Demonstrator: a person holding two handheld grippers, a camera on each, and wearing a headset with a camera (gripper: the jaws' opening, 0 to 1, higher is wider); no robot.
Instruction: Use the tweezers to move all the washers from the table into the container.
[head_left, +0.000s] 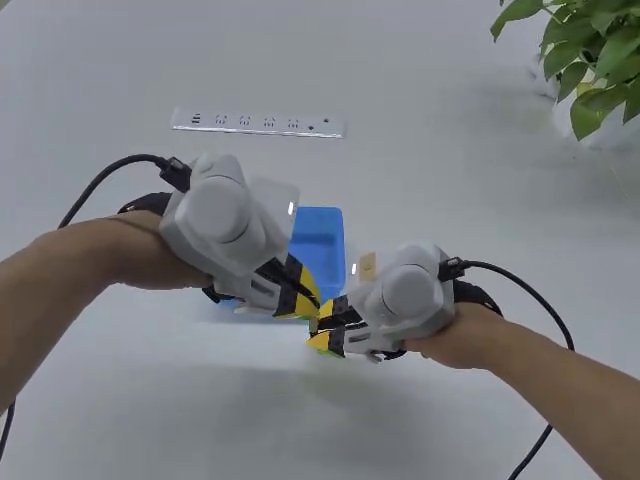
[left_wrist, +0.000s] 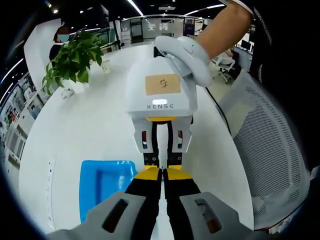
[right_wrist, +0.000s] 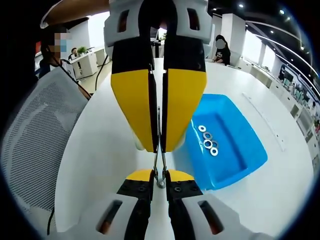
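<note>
4 flat metal ring washers (right_wrist: 207, 144) lie in a short row on the smooth floor of the blue rectangular plastic container (right_wrist: 245, 160). Just beside its wall you're pinching the thin metal tweezers (right_wrist: 159, 161) betw. both claws. Left gripper (left_wrist: 162, 173) & right gripper (right_wrist: 160, 176) meet tip to tip, jaws clamped on it, over the glossy white table (head_left: 450, 150).
</note>
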